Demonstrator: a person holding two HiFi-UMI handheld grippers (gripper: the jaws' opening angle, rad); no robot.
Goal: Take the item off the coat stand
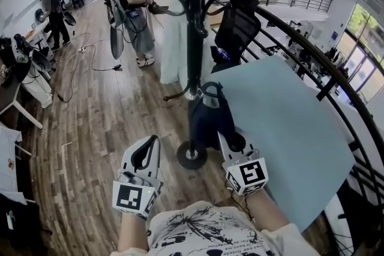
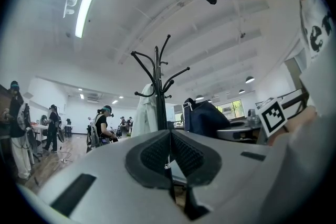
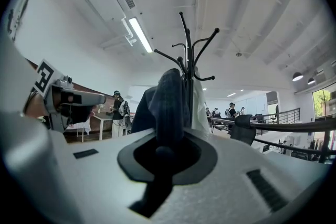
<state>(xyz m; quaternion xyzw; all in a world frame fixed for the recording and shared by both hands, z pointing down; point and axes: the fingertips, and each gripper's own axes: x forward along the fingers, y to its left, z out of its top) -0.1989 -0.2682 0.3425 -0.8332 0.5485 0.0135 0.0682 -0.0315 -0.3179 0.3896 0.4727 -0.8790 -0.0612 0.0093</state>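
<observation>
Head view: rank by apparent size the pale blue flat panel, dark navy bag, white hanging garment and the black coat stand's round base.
1. pale blue flat panel
2-3. dark navy bag and white hanging garment: look alike; the bag is nearer, so unranked.
4. round base of the black coat stand

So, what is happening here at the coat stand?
A person holds a gripper in each hand in front of the coat stand. The right gripper is shut on a dark bag that hangs low on the stand, not yet taken off. The left gripper is shut and empty. A white coat hangs higher up.
</observation>
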